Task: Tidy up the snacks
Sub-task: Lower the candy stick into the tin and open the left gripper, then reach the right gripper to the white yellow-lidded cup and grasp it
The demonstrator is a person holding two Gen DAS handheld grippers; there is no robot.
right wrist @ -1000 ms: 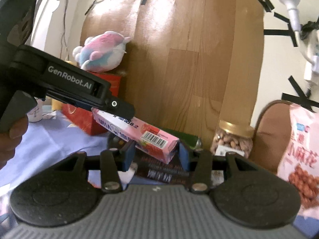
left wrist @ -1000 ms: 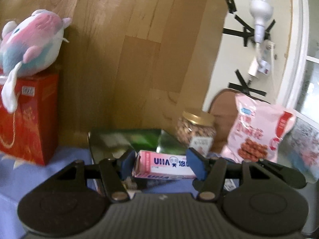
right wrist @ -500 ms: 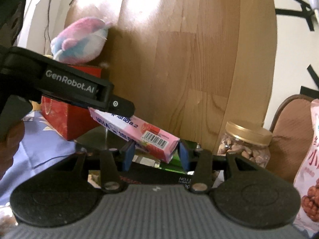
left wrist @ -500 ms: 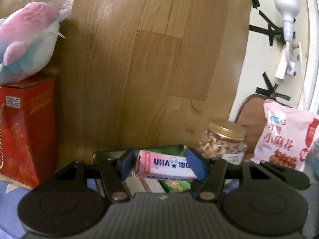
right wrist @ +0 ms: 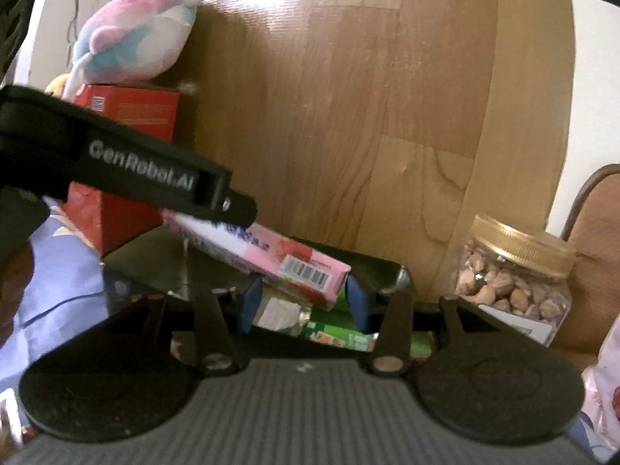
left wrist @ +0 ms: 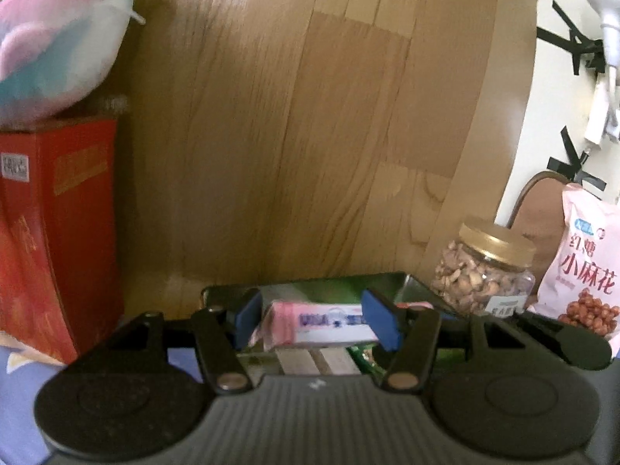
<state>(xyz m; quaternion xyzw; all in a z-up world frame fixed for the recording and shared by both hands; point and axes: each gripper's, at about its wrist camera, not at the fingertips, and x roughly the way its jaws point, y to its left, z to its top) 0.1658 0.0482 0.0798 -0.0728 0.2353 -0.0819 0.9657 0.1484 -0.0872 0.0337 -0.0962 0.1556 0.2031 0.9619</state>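
Observation:
A pink UHA candy box (left wrist: 325, 323) sits between the blue pads of my left gripper (left wrist: 316, 319); the left pad stands slightly off it, so the grip is unclear. The box hangs over a shiny metal tray (left wrist: 306, 286) holding green snack packs. In the right wrist view the same box (right wrist: 271, 257) slants down from the left gripper's black finger (right wrist: 155, 178), its barcoded end between the pads of my right gripper (right wrist: 302, 298), which close on it above the tray (right wrist: 372, 267).
A nut jar with a gold lid (left wrist: 488, 271) and a pink snack bag (left wrist: 589, 267) stand right of the tray. A red box (left wrist: 50, 232) with a plush toy (left wrist: 58, 42) on top stands left. A wood-grain board (left wrist: 310, 135) rises behind. Blue cloth (right wrist: 58, 279) covers the table.
Both grippers have moved forward and down toward the tray with the pink box between them. The box sits lower, and the left gripper's pads look slightly wider.

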